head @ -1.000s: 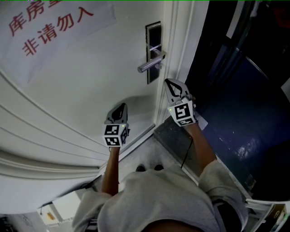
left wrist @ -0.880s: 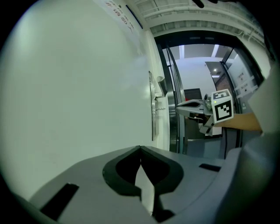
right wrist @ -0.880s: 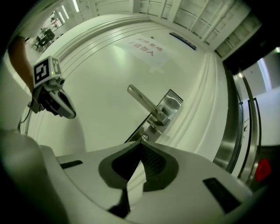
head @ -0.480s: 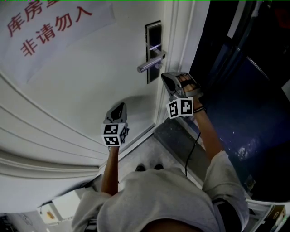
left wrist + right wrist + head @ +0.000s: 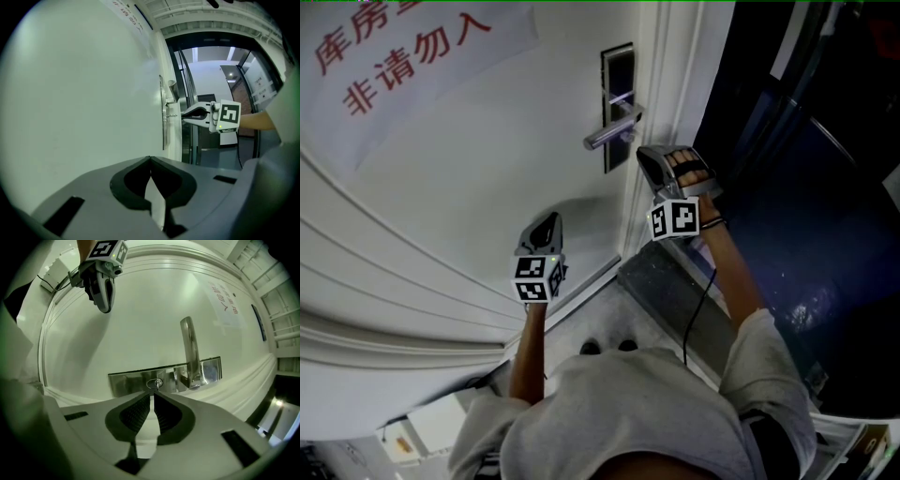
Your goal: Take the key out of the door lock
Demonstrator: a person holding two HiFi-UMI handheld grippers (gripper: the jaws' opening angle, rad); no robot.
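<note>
Two jaws of R gripper [image 5: 152, 393] are pinching key [image 5: 156, 383] in door lock [image 5: 129, 381]; L gripper [image 5: 150, 160] is hovering w/ jaws together, empty.

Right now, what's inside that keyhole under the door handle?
A small key sticks out of the keyhole, with the right gripper closed on its head. Its blade is hidden inside the lock.

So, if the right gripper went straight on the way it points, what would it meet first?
Most likely the key in the lock plate, right ahead of the shut fingers of the right gripper; contact is unclear.
</note>
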